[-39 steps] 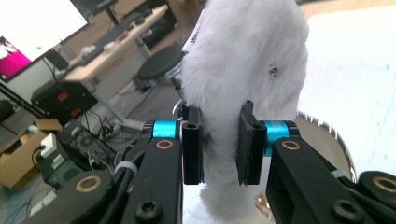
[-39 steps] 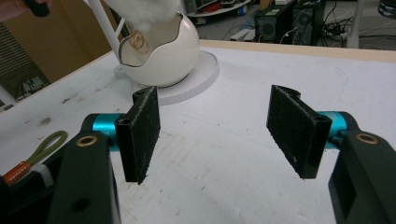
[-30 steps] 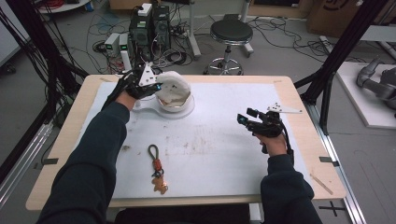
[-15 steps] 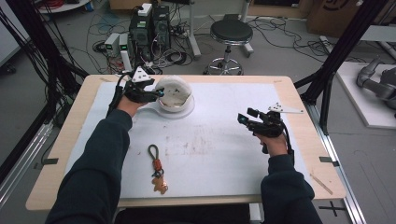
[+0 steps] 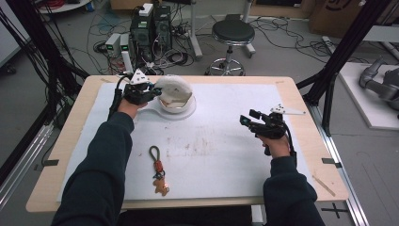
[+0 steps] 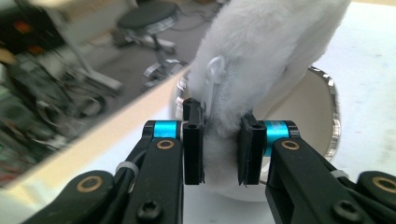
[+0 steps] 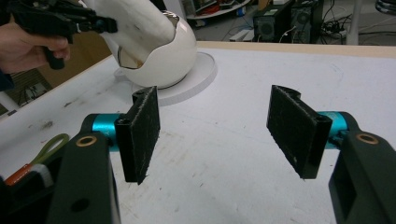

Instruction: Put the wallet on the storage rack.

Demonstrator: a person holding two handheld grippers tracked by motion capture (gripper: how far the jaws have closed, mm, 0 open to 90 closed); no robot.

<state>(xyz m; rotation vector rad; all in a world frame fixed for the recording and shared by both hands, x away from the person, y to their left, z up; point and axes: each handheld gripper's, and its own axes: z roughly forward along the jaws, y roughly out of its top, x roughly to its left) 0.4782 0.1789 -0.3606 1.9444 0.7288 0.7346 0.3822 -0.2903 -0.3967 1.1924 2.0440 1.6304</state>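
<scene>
A white egg-shaped bowl (image 5: pixel 178 102) with a shiny rim stands on a round white base (image 5: pixel 162 113) at the back left of the mat. My left gripper (image 5: pixel 153 92) is shut on a white fluffy piece (image 5: pixel 170 86) that rises out of the bowl's opening. In the left gripper view the jaws (image 6: pixel 219 144) pinch the fluffy piece (image 6: pixel 261 51) just above the bowl's rim (image 6: pixel 332 116). My right gripper (image 5: pixel 248 121) hovers open over the right half of the mat, its pads (image 7: pixel 140 133) wide apart with nothing between them. The bowl (image 7: pixel 163 51) lies far ahead of it.
A keychain (image 5: pixel 159 172) with a green loop, an orange band and a small brown figure lies near the mat's front left; its loop (image 7: pixel 50 143) shows beside the right gripper. A white mat (image 5: pixel 221 150) covers the wooden table. A stool (image 5: pixel 231 33) and computers stand behind.
The left gripper has drawn the white fluffy piece up out of the bowl, so it now rises above the rim. The right gripper has stayed put.
</scene>
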